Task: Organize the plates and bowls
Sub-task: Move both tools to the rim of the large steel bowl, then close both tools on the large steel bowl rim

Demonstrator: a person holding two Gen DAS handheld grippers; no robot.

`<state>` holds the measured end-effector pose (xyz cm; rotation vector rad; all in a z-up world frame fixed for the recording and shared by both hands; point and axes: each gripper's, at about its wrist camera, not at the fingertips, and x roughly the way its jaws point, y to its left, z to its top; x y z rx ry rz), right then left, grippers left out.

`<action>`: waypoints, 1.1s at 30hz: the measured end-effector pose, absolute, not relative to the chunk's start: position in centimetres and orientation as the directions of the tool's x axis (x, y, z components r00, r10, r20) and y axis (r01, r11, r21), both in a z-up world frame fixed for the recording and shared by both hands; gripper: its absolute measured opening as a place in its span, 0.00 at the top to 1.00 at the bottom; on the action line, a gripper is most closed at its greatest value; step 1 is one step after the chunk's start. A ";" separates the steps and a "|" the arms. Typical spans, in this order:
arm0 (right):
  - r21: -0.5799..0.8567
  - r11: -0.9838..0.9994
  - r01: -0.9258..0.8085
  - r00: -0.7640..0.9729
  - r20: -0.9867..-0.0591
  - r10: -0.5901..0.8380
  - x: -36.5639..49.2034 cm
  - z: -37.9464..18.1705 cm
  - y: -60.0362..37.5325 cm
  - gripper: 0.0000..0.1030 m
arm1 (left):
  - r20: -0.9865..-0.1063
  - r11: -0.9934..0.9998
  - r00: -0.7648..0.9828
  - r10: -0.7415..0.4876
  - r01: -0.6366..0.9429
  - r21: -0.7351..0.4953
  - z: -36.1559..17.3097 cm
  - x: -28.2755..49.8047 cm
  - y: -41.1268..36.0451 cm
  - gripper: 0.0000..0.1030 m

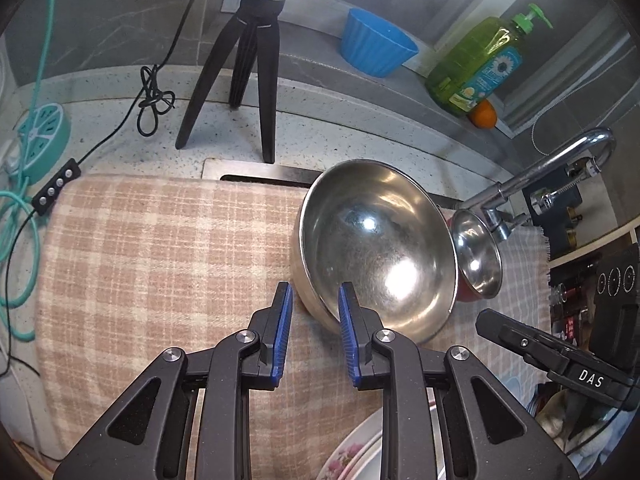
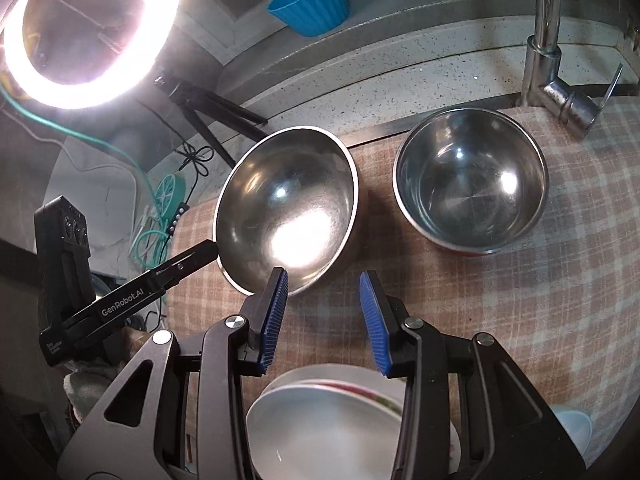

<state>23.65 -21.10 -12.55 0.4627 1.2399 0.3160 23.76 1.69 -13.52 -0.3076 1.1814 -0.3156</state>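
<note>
A large steel bowl rests tilted on the checked cloth. A smaller steel bowl with a red outside stands upright to its right. My left gripper is open, its jaws straddling the large bowl's near-left rim without closing on it. My right gripper is open and empty, just in front of the large bowl. White plates, one with a flower pattern, are stacked beneath the grippers.
A steel tap stands behind the small bowl. A blue ribbed cup, green soap bottle and an orange sit on the back ledge. A black tripod and cables are at left.
</note>
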 end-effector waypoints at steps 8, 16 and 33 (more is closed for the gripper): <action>0.476 0.878 0.037 0.271 -0.851 0.450 25.5 -14.0 -20.4 0.66 | -0.865 0.917 0.313 -0.393 0.071 -0.391 -14.9 25.3 1.4 0.79; 0.450 0.893 0.028 0.238 -0.870 0.431 26.2 -15.0 -19.2 0.78 | -0.863 0.911 0.297 -0.409 0.067 -0.408 -15.6 26.0 1.5 0.79; 0.449 0.894 -0.001 0.224 -0.871 0.438 25.2 -14.5 -18.5 0.79 | -0.865 0.921 0.320 -0.386 0.074 -0.383 -15.0 24.5 1.8 0.82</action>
